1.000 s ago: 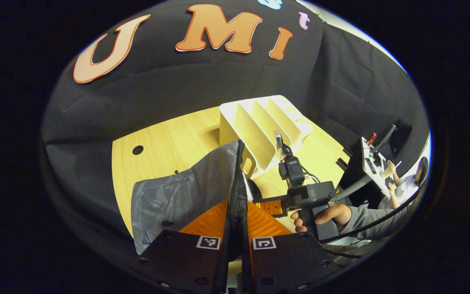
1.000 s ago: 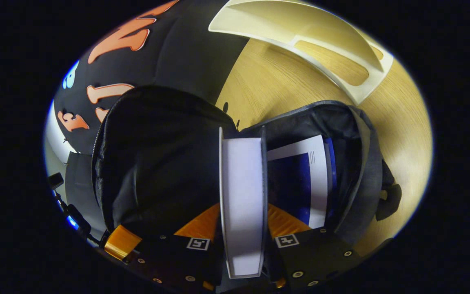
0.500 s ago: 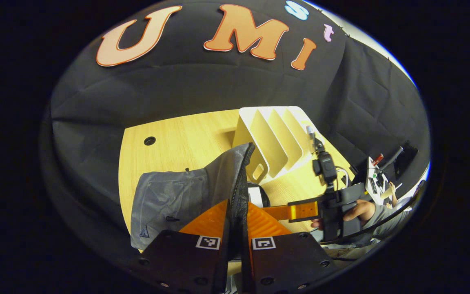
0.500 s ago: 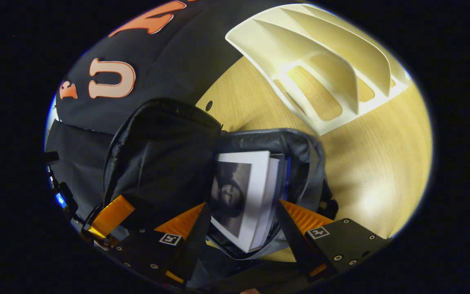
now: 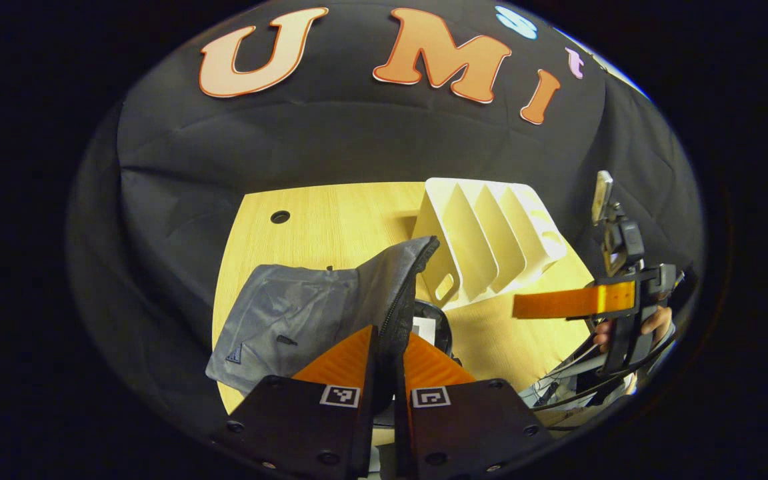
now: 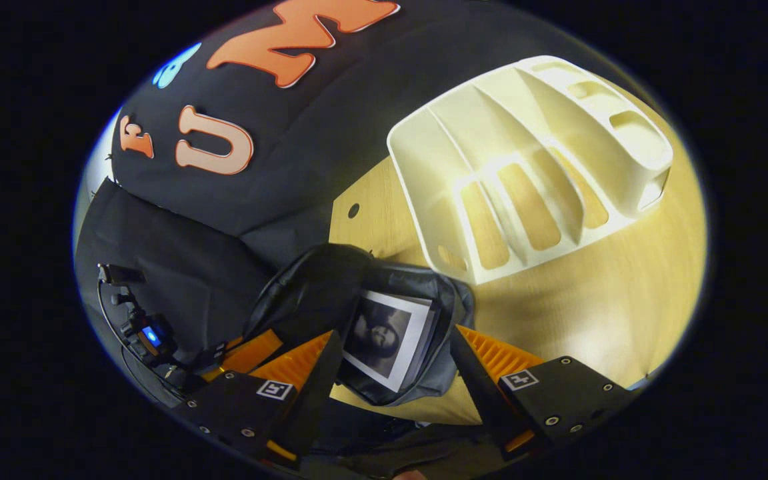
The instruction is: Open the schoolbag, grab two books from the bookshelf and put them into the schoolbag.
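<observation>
The grey schoolbag [image 5: 291, 313] stands on the wooden table [image 5: 331, 213]. My left gripper [image 5: 387, 331] is shut on the zipper edge of the bag's flap and holds it up. In the right gripper view the bag's mouth [image 6: 434, 383] gapes, and a book with a dark picture cover [image 6: 387, 337] lies inside; a second one behind it cannot be made out. My right gripper [image 6: 391, 360] hangs open above the bag with nothing between its fingers. In the left gripper view it [image 5: 521, 307] is off to the right, held by a hand [image 5: 654, 323]. The white bookshelf [image 6: 531, 167] has bare slots.
The bookshelf [image 5: 484, 240] stands just behind and to the right of the bag. Black cloth walls close the far and left sides of the table. A cable hole [image 5: 280, 217] sits in the tabletop at the back left. Cables [image 5: 577, 373] trail below the right gripper.
My right gripper let go of the white book, opened, and drew back up and away from the bag. The book now lies inside. My left gripper kept its hold on the flap.
</observation>
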A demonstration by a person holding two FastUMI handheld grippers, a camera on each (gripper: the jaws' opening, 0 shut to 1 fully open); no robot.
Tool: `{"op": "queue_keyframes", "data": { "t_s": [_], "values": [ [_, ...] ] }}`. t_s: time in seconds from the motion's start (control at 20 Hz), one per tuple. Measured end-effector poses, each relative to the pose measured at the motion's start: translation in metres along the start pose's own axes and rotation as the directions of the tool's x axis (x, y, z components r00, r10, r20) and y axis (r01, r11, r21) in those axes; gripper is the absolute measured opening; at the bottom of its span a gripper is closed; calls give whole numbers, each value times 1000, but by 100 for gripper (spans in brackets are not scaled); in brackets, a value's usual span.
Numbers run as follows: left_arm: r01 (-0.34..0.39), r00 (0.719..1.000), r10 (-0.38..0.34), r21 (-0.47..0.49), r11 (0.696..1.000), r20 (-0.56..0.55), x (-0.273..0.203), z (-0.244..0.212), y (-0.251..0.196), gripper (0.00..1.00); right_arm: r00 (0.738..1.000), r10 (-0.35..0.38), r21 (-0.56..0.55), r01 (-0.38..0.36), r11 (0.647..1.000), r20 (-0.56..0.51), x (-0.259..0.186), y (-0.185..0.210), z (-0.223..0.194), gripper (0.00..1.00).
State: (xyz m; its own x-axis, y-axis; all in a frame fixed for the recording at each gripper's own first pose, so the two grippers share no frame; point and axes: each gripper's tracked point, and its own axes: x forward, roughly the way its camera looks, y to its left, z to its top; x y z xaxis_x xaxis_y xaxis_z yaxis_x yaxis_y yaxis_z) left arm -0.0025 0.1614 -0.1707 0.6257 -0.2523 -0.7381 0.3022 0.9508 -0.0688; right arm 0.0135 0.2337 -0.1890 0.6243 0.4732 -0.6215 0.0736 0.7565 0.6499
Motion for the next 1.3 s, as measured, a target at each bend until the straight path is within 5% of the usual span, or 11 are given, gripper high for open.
{"op": "queue_keyframes", "data": {
  "t_s": [0.35, 0.5, 0.7, 0.8, 0.9, 1.05, 1.3],
  "values": [
    [-54, 998, 54, 5, 999, 17, 2, -1, -36, 25, 996, 8, -104, 1, 995, 89, -50, -13, 61, 98],
    [-45, 995, 39, 55, 997, 96, -5, 21, -72, 49, 992, 29, -130, -14, 991, 120, -65, -15, 81, 98],
    [-51, 975, 27, 106, 993, 220, -8, 49, -111, 66, 980, 9, -228, 37, 973, 200, -87, -26, 112, 97],
    [-77, 949, 37, 118, 990, 312, -9, 74, -130, 71, 965, 7, -286, 70, 956, 261, -100, -29, 130, 98],
    [-120, 921, 64, 124, 985, 385, -6, 87, -139, 86, 949, 1, -335, 110, 936, 316, -112, -31, 146, 97],
    [-133, 878, 71, 98, 986, 473, -7, 103, -148, 87, 916, 16, -401, 160, 902, 402, -132, -25, 170, 98],
    [-182, 750, 110, 44, 982, 653, -19, 155, -161, 96, 861, 47, -490, 243, 837, 507, -161, -22, 192, 97]
  ]
}}
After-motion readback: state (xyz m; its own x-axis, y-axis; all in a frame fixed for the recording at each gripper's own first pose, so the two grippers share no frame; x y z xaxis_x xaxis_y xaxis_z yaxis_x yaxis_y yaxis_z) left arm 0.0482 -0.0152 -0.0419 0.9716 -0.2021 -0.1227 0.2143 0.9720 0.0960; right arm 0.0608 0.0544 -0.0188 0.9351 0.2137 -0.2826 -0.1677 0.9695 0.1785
